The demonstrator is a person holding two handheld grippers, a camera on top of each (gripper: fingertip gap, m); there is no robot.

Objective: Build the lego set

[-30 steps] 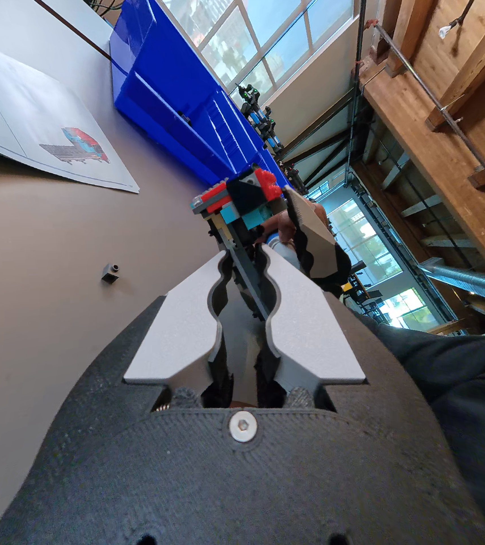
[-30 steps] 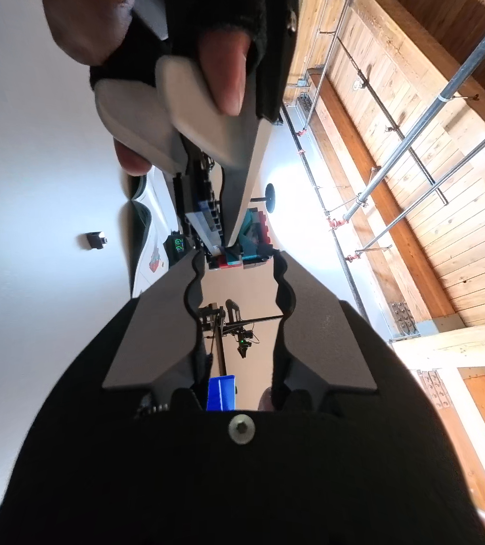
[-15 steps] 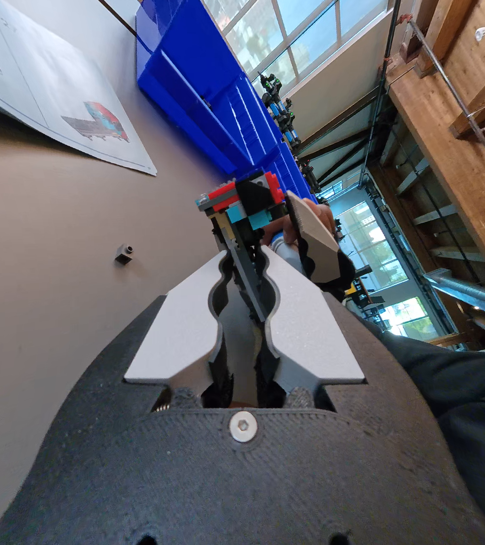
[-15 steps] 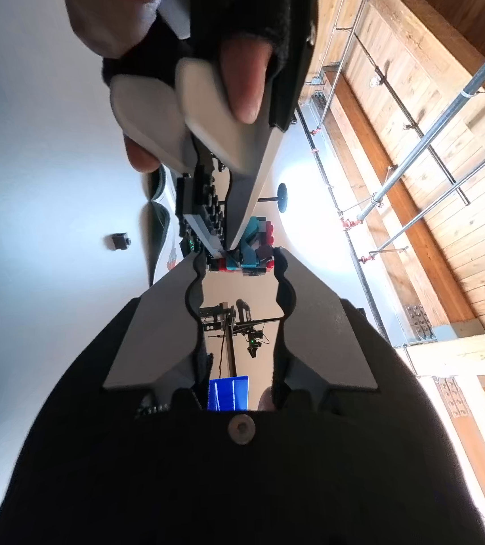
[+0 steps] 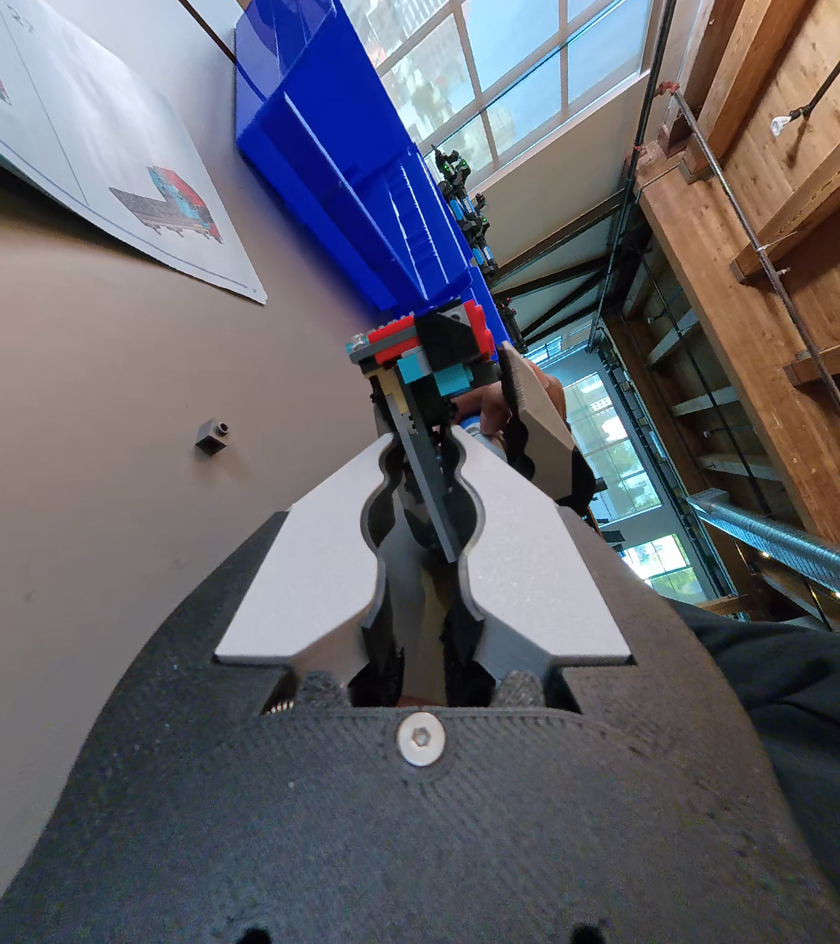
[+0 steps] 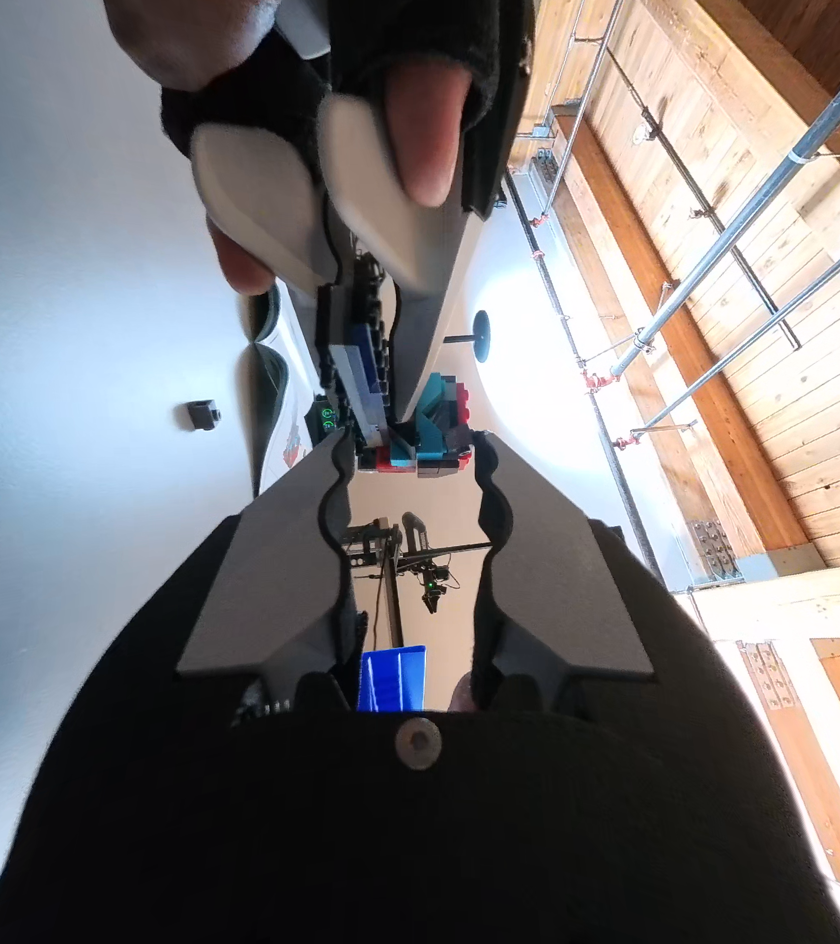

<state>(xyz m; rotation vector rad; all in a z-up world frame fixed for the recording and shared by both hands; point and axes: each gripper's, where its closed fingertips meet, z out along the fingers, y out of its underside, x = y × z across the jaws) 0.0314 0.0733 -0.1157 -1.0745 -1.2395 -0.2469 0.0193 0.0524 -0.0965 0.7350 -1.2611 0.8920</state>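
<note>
Left tool (image 5: 420, 449): two pale grey printed fingers (image 5: 315, 577) with wavy, scalloped inner edges; coarse dark grey textured body (image 5: 407, 843); one silver hex-socket screw (image 5: 421, 738) at centre. Right tool (image 6: 410, 449): same scalloped shape, fingers (image 6: 274, 587) in shadowed grey; black body; matching screw (image 6: 418, 741). Black fingerless glove (image 6: 274, 87); dark sleeve (image 5: 790, 715).

A smooth grey-brown bench (image 5: 75, 434) fills the left of both views. Along its far edge stands a row of glossy blue plastic bins (image 5: 336, 168), and behind them a tall grid-paned window (image 5: 499, 87) lets in daylight. Above, warm timber beams and plank ceiling (image 5: 775, 214) carry thin metal pipes (image 6: 744, 214). A ribbed silver duct (image 5: 790, 557) runs beneath the wood.
</note>
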